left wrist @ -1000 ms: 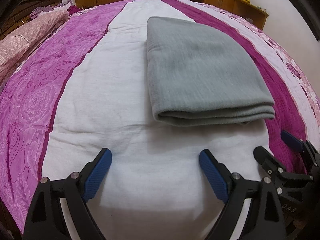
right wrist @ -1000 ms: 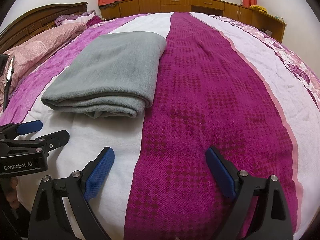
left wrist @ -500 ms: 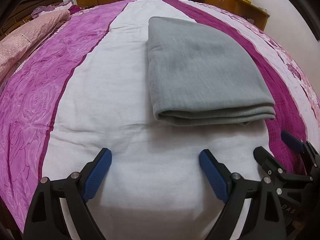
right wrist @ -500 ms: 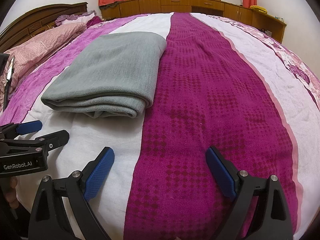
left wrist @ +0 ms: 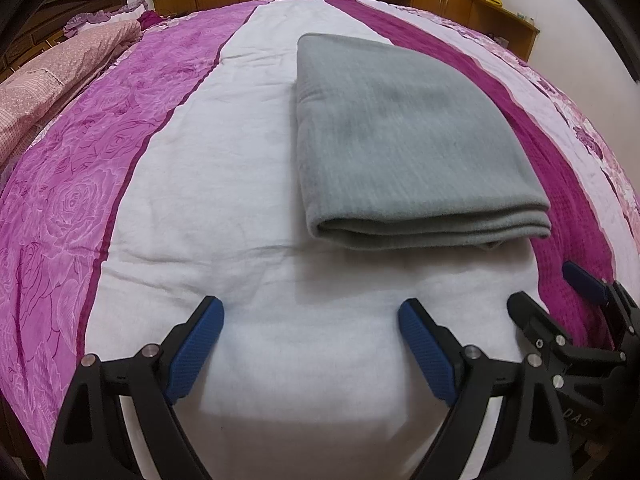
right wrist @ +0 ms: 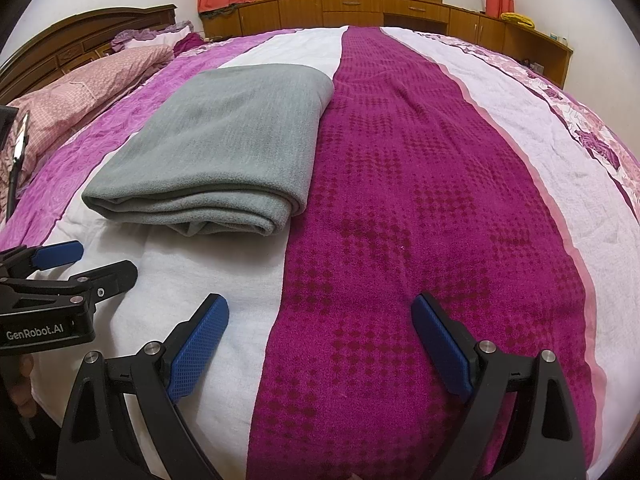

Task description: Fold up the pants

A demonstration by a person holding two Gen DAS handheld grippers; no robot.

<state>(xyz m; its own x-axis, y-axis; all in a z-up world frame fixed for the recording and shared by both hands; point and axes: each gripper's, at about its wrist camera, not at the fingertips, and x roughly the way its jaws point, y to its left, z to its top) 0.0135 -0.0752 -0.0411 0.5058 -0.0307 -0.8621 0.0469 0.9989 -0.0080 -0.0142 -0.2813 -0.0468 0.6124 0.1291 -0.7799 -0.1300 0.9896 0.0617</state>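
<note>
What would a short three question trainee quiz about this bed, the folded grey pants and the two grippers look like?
1. True or false: the left gripper is shut on the grey pants.
2. The pants lie mostly on which stripe of the bedspread: A white, B dark magenta, C pink rose?
3. Fill in: the right gripper is ____ and holds nothing.

Key: 1 false, both grippers sit apart from the pants, jaws wide; 2 A; 3 open.

Both wrist cams sit low at the bed's [left wrist: 248, 300] near edge, facing across it toward the far cabinets [right wrist: 360, 10]. Left cam is over the white stripe, right over the magenta. Shared: pants [left wrist: 404, 140] [right wrist: 224, 144], pillows, each other's claw.
</note>
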